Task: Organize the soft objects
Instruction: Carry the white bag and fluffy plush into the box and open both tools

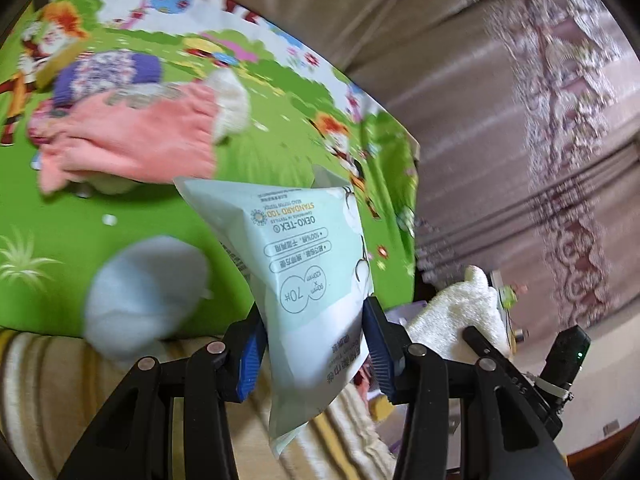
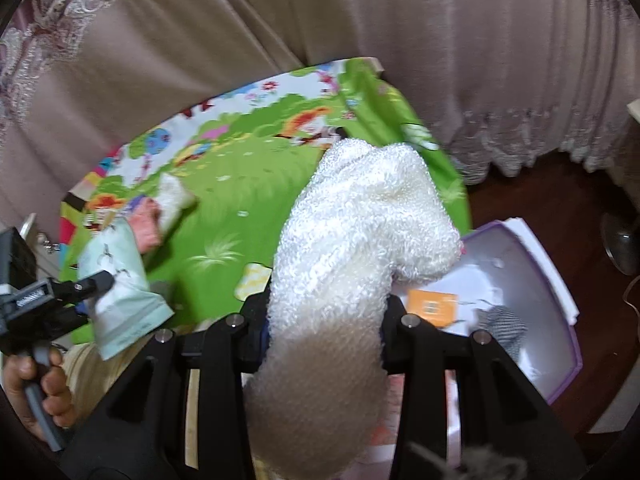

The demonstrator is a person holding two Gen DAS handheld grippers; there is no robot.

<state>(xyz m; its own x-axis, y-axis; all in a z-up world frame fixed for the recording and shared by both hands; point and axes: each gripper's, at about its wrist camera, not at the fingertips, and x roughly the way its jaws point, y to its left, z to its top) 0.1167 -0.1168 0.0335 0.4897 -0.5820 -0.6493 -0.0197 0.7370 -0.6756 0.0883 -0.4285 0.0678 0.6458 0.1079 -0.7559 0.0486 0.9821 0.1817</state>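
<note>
Transfer step in hand: left claw (image 1: 316, 344) clamped on a pale blue tissue pack (image 1: 304, 256), right claw (image 2: 324, 316) clamped on a fluffy white sock (image 2: 360, 232), both lifted above the green surface (image 1: 160, 208). Next move likely calls for carrying each over the purple-rimmed box (image 2: 568, 344) and releasing inside.

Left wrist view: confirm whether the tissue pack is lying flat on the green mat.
No, the tissue pack is lifted off the green mat, clamped between the left gripper's blue fingers.

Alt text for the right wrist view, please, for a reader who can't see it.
The right gripper holds a fluffy white sock above a green cartoon play mat. An open purple-rimmed box sits to its right; at left, the left gripper holds a pale green tissue pack.
</note>
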